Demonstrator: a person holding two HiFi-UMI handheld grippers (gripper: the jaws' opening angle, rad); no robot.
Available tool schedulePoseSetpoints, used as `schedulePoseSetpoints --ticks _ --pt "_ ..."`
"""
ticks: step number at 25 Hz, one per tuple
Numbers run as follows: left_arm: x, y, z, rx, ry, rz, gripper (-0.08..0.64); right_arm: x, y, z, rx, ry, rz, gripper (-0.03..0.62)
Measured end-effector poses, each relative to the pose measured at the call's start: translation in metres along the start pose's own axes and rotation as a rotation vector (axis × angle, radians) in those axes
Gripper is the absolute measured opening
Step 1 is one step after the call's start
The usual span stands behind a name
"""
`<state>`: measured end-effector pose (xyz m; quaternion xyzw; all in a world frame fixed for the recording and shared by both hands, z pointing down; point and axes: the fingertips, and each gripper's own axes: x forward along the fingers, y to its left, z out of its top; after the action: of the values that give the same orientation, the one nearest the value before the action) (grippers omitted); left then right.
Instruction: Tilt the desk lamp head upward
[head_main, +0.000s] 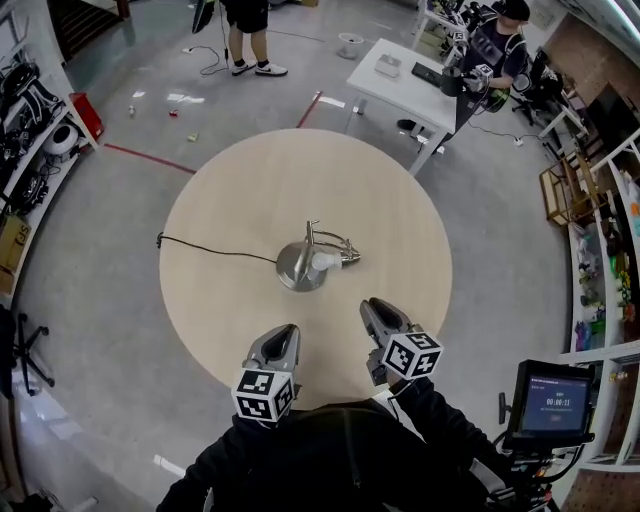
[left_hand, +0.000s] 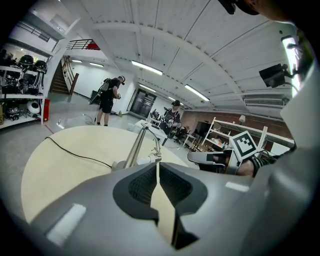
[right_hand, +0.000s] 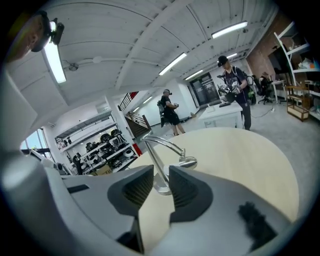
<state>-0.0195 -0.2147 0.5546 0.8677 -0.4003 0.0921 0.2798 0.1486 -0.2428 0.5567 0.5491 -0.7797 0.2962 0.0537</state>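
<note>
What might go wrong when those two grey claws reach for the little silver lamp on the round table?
The silver metal desk lamp stands free on its round base; lifting its head without steadying that base may tip or slide it. Its black cord trails across the pale round wooden table, so a snag might drag it.

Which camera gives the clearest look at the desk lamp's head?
The right gripper view: the lamp head shows side-on, in full, at the end of its curved arm. The head view shows it small, from above. The left gripper view shows it partly hidden behind the left claw.
</note>
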Motion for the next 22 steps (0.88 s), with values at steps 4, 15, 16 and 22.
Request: schedulePoseSetpoints --ticks 4,15,16,22 --pt "0.003 0.021 -0.001 0.019 0.008 0.068 0.028 0.023 -0.019 -0.002 0.028 0.008 -0.002 0.106" --pt "0.011 0.065 -0.017 0.087 0.080 0.239 0.086 0.105 -0.080 -0.013 0.155 0.038 0.049 0.279" --pt "0.011 0.065 -0.017 0.084 0.082 0.241 0.086 0.112 -0.082 -0.016 0.167 0.045 0.050 0.290" --pt "0.013 0.062 -0.019 0.073 0.087 0.250 0.086 0.140 -0.092 -0.027 0.241 0.050 0.007 0.302"
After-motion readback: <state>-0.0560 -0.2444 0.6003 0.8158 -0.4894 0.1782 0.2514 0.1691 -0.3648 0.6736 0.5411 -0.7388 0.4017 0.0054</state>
